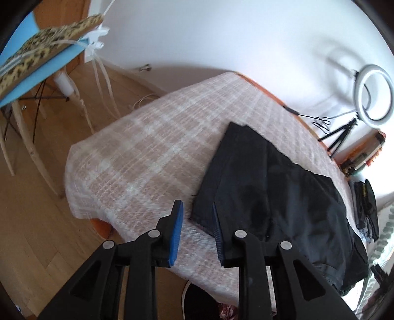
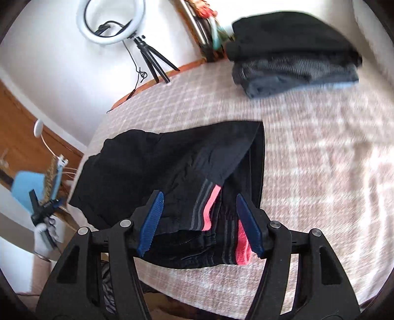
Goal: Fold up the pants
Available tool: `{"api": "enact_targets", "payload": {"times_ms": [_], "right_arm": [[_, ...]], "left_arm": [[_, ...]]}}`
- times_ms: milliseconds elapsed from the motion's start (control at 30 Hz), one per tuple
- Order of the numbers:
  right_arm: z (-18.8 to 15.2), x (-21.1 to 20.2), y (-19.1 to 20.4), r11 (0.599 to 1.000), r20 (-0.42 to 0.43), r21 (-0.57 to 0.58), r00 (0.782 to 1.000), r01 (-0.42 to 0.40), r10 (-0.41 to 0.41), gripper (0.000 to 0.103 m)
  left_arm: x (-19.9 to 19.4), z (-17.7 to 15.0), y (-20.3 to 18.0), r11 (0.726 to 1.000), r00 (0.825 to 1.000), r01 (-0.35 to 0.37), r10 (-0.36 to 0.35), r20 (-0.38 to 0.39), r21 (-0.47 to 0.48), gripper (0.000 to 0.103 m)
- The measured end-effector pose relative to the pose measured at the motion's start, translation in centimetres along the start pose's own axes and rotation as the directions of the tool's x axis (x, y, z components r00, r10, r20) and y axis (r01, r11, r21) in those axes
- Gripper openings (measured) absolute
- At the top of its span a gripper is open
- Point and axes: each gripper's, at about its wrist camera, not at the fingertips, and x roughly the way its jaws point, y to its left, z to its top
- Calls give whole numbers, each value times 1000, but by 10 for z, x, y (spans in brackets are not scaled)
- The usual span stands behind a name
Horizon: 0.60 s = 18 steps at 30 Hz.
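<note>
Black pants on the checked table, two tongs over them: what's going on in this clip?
A person is folding black pants on a table under a checked cloth, holding tongs in each hand. The right tongs are open above the end with the pink and grey stripes, gripping nothing. The left tongs are open too, at the near edge of the pants. The pants already lie doubled over. A stack of folded dark clothes sits at the far corner, beside a ring light.
</note>
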Motion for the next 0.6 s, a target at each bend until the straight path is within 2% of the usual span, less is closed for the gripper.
{"api": "enact_targets", "payload": {"times_ms": [133,233,300,400,467,533,600], "right_arm": [[-19,13,-4,995,-40,91,998,-34,38,66],[-41,19,-6,982,-62,178,996,-55,67,66],[-53,24,-4,961,-44,253,991,-109,124,66],[-70,29,-5,902,31,365,971,-232,238,66],[-78,32,-9,844,99,442,951,-305,293,66],[-82,34,-11,800,151,493,939,-342,308,66],[-80,39,-12,772,185,530,937,-350,297,66]], "left_arm": [[-2,-3,-41,992,999,51,-50,-8,116,21],[8,-5,-71,978,993,116,-107,-57,175,21],[20,-6,-87,971,987,147,-132,-92,187,21],[39,-12,-107,962,983,153,-126,-130,227,21],[50,-16,-116,957,981,158,-124,-152,243,21],[59,-19,-121,957,978,163,-124,-168,240,21],[62,-20,-122,958,976,170,-131,-173,233,21]]}}
